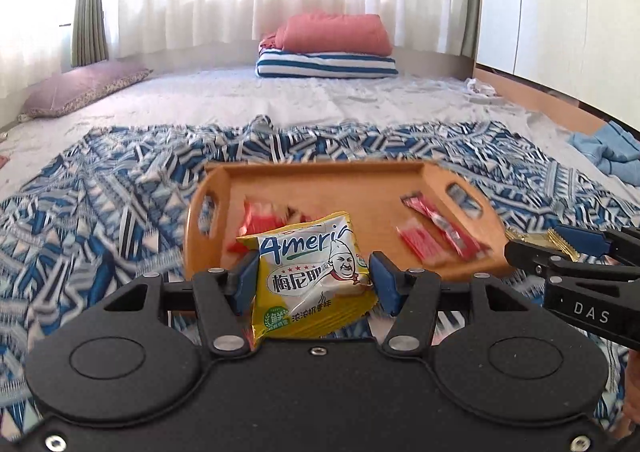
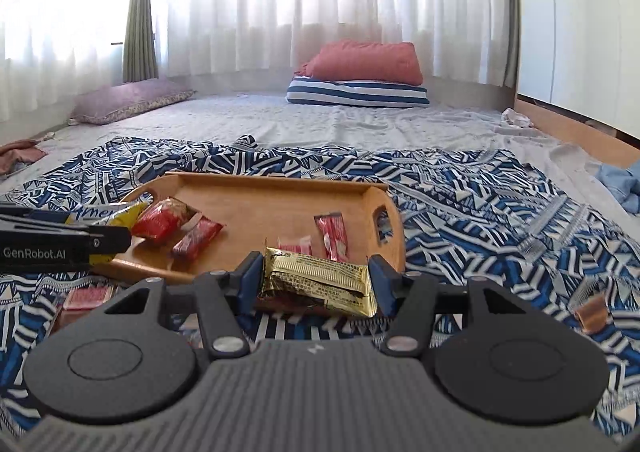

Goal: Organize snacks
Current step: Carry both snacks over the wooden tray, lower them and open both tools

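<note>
My left gripper (image 1: 313,281) is clamped on a yellow-and-white snack packet (image 1: 310,280), its blue pads pressing both side edges at the lower middle of the left wrist view. The packet stands nearly upright, printed with "Ameri", a chef's face and Chinese lettering; its top edge cuts off the rest of the word. My right gripper (image 2: 316,282) pinches a crinkled gold foil bar (image 2: 320,280) lying flat between its pads at the lower middle of the right wrist view.

Behind both sits a wooden tray (image 2: 280,188) with cut-out handles, on a blue-and-white patterned blanket (image 2: 460,188). Red wrapped snacks (image 2: 176,226) lie on the tray toward its left end, more red sachets (image 2: 332,236) toward its right. In the left wrist view these are blurred, and the yellow packet hides part of one.

At the lower left of the right wrist view, a pinkish packet (image 2: 86,298) lies on the blanket, partly hidden by my gripper's body; its print is unreadable.
</note>
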`<action>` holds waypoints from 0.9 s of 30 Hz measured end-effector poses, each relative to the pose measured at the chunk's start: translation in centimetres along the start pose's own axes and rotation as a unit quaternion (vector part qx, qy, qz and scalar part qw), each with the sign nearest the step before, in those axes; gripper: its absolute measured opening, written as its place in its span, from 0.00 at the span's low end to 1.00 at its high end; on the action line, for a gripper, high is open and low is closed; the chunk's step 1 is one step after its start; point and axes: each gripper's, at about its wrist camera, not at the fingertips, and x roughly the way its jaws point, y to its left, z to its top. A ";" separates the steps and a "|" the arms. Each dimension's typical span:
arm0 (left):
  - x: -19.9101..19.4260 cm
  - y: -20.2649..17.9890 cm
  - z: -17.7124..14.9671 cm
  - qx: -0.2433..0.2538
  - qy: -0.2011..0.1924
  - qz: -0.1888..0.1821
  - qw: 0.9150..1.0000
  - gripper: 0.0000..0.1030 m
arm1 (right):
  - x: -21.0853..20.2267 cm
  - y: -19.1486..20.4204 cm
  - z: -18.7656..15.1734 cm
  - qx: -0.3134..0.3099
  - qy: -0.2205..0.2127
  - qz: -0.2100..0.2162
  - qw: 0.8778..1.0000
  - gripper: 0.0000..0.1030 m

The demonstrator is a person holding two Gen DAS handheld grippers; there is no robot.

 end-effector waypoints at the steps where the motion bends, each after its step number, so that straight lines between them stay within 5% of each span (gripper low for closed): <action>1: 0.5 0.3 0.7 -0.001 -0.001 0.000 1.000 0.54 | 0.6 0.1 0.6 -0.006 0.000 0.000 1.000 0.58; 13: 10.8 3.5 7.6 -0.012 0.032 -0.013 0.999 0.54 | 9.8 1.0 5.1 -0.015 0.037 0.045 0.998 0.58; 27: 21.1 4.8 7.8 -0.037 0.092 0.018 0.995 0.54 | 18.7 1.5 4.6 -0.005 0.094 0.051 0.994 0.58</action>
